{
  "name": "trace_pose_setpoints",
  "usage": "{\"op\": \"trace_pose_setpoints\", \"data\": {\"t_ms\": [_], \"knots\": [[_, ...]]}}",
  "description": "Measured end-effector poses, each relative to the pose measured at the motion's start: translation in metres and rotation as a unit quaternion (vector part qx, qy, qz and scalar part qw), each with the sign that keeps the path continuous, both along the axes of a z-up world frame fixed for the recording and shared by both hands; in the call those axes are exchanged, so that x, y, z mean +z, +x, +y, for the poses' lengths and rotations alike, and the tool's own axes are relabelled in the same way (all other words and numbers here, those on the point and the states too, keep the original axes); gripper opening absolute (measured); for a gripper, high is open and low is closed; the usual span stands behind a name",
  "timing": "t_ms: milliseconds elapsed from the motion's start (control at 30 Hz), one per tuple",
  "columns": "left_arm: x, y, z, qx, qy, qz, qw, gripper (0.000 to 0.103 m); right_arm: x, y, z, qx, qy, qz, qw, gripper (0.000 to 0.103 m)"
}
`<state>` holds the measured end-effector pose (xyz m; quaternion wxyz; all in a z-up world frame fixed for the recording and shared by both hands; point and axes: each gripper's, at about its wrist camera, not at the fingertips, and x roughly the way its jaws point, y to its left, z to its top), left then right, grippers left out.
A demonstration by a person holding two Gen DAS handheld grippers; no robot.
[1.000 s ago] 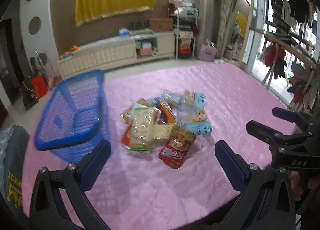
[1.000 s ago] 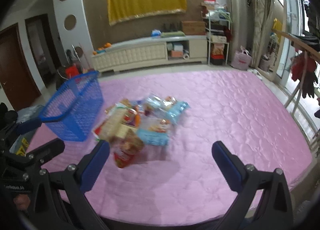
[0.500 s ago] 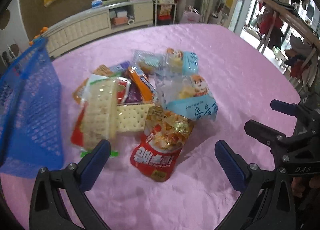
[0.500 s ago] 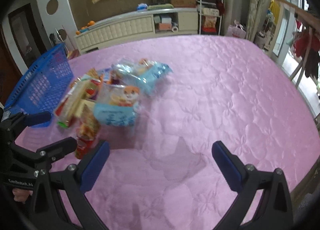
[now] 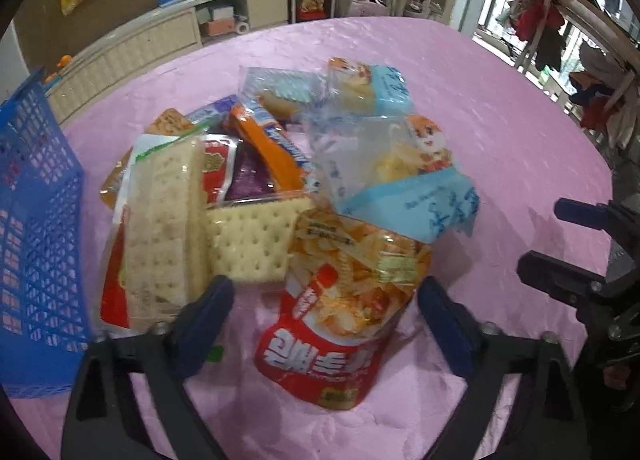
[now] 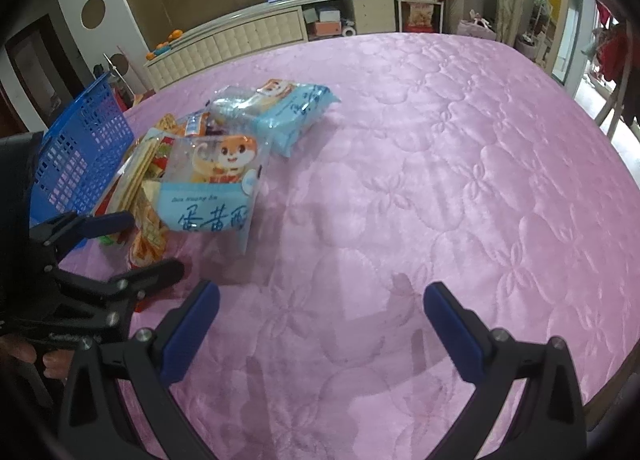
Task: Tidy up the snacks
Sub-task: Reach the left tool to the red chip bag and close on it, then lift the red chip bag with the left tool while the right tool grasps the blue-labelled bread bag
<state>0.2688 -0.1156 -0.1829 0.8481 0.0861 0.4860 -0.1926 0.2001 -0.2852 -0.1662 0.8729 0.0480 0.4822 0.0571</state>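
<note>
We see the blue basket point(image 5: 36, 228) to the left of the left claw point(image 5: 324, 312), its mesh wall cut off by the frame edge, so we cannot tell whether anything lies inside. The left claw's jaws have just been closing but stand apart, either side of the red chip bag point(image 5: 340, 320), and we cannot tell if the pads touch it. Just beyond that bag lies the snack pile point(image 5: 280, 164) on the pink quilted cloth point(image 5: 500, 140): cracker packs point(image 5: 160, 228) ahead to the left, a light blue squirrel pack point(image 5: 416, 180) ahead to the right. Packets deeper in the heap are overlapped and hard to make out. The right claw point(image 6: 320, 324) stands wide open over bare cloth, holding nothing, with the pile ahead to its left.
</note>
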Motion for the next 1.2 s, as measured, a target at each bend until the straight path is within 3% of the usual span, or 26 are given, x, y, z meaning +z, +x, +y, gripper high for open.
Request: {"op": "trace_pose_setpoints", "data": {"t_ms": [33,100,200,333,433,633,833,1000,1200], "knots": [[0.001,-0.002,0.002,-0.002,-0.001,0.000,1.0000,0.077,-0.001,0.000,0.000,-0.001,0.000,0.001,1.000,0.103],[0.002,-0.004,0.007,-0.008,-0.009,0.007,0.9999,0.051,-0.002,0.001,-0.001,-0.002,0.002,0.003,1.000,0.103],[-0.002,-0.005,0.020,0.010,-0.017,0.013,0.9997,0.035,-0.001,0.001,-0.002,-0.008,0.014,0.006,1.000,0.103],[0.007,-0.012,0.035,0.025,-0.047,0.016,0.9985,0.031,0.002,0.003,0.003,-0.005,0.019,0.014,1.000,0.103],[0.026,-0.017,0.049,0.042,-0.069,-0.005,0.9967,0.031,0.010,0.006,0.009,-0.003,0.012,0.008,1.000,0.103],[0.049,-0.020,0.068,0.072,-0.082,-0.031,0.9935,0.031,0.023,0.029,0.022,-0.014,0.013,0.014,1.000,0.103],[0.049,-0.011,0.070,0.101,-0.043,-0.047,0.9928,0.031,0.021,0.056,0.048,-0.005,0.025,0.022,0.999,0.103],[0.052,-0.007,0.069,0.105,-0.033,-0.057,0.9923,0.031,0.013,0.075,0.061,-0.003,0.034,0.034,0.999,0.103],[0.046,0.000,0.065,0.106,-0.035,-0.057,0.9921,0.031,0.000,0.086,0.075,0.013,0.008,0.038,0.999,0.103]]}}
